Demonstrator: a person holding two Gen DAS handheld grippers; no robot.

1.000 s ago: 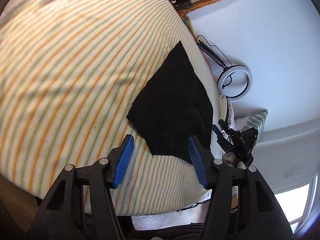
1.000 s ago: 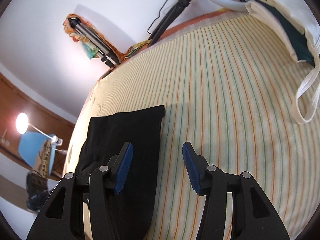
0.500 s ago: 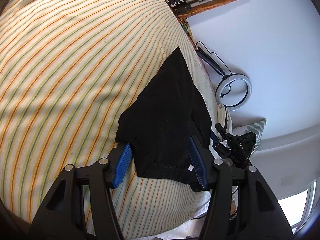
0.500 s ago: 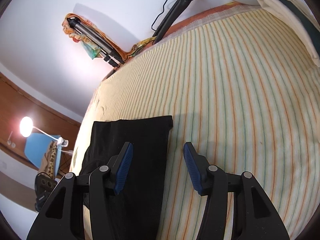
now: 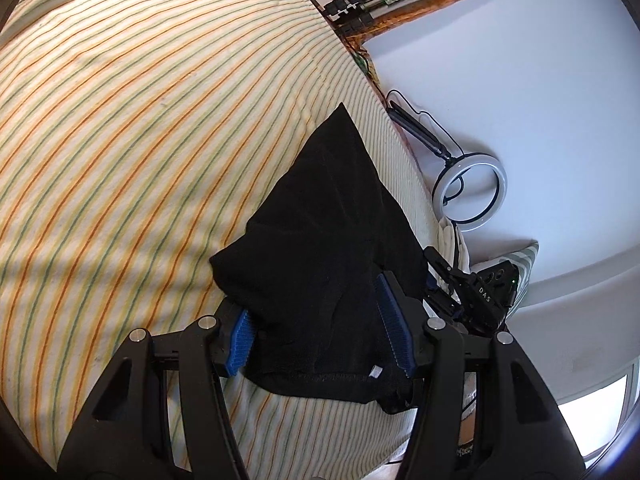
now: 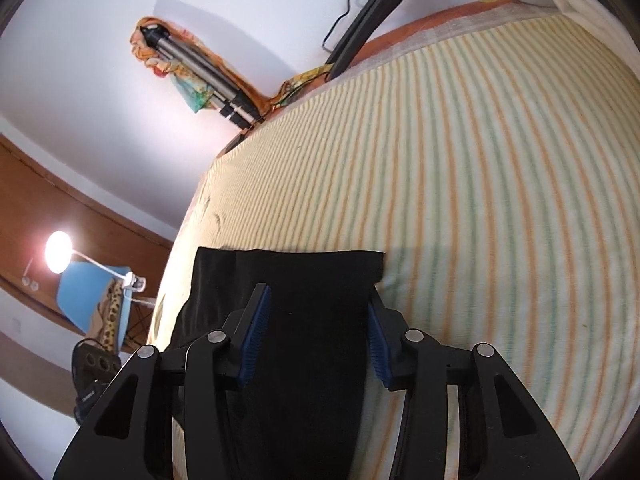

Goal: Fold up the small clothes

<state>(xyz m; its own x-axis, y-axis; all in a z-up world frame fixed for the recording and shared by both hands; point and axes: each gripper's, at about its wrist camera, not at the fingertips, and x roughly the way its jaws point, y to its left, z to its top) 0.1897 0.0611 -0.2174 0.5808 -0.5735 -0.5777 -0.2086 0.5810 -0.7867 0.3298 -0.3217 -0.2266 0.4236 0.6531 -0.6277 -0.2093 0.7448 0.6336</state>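
Observation:
A black garment lies flat on a striped bed sheet, close to the bed's right edge. My left gripper is open astride the garment's near hem. Its left pad is tucked partly under the cloth edge and its right pad lies over the cloth. In the right wrist view the same garment runs between the fingers of my right gripper. Those jaws are closing with the cloth between them, and a gap still shows at both pads.
A ring light and a folded tripod stand by the white wall. A black device with a green light sits at the bed's right edge. In the right wrist view, a lit lamp and a blue chair are on the left and a white bag lies far right.
Both grippers moved forward onto the black garment, so cloth now lies between each pair of pads. The right jaws have narrowed. The left jaws kept their width.

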